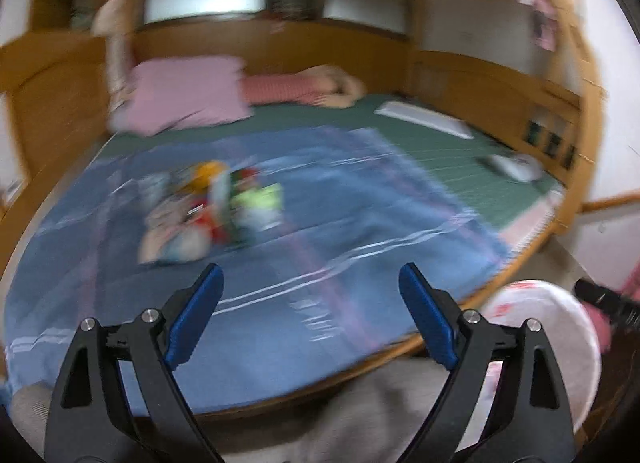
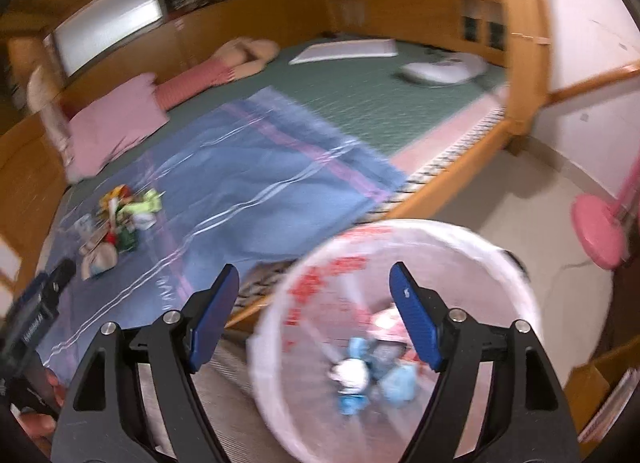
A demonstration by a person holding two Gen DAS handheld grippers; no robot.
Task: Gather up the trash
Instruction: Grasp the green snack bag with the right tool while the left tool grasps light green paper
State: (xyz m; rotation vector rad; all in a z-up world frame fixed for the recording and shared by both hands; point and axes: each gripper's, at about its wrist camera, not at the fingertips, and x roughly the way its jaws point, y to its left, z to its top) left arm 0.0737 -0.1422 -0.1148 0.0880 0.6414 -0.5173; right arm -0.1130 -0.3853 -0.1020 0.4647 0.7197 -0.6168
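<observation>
Right gripper [image 2: 312, 315] open, empty, above bin [image 2: 516, 263]; left gripper [image 1: 310, 315] open. Wrapper pile [image 1: 212, 211] on bed: light, crinkly; pinch loose edge.

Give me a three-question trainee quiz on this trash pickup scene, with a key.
1. True or false: the right gripper is clamped on a wrapper.
2. Where does the pile of wrappers lie? A) on the blue cloth B) on the floor C) in the bin
3. Fill in: blue and white trash already lies in the bag-lined ____.

Key
1. False: its fingers stand apart with nothing between them; the left gripper is open too.
2. A
3. bin
</observation>
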